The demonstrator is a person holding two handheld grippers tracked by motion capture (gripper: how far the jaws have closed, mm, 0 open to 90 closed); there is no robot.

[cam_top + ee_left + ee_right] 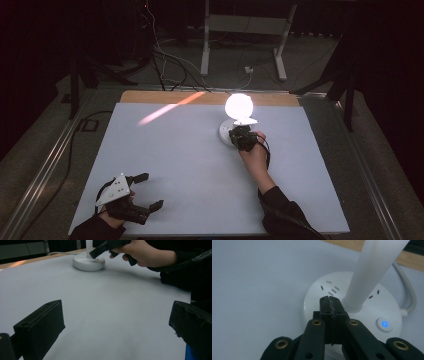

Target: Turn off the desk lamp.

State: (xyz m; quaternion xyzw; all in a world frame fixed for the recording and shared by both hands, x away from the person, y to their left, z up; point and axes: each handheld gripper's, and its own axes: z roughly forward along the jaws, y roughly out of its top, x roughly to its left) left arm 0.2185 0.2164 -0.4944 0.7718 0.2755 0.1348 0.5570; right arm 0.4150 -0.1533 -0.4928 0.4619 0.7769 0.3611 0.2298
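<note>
Desk lamp [238, 116], lit. Right gripper [329, 299], jaws pressed together, over lamp base [319, 293]; risk: striking stem [372, 272], missing power button [384, 324]. Left gripper [145, 191] jaws spread.

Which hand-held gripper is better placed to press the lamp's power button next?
Right. The right hand-held gripper is shut over the lamp base, beside the lit power button; the left hand-held gripper sits open at the near edge.
</note>
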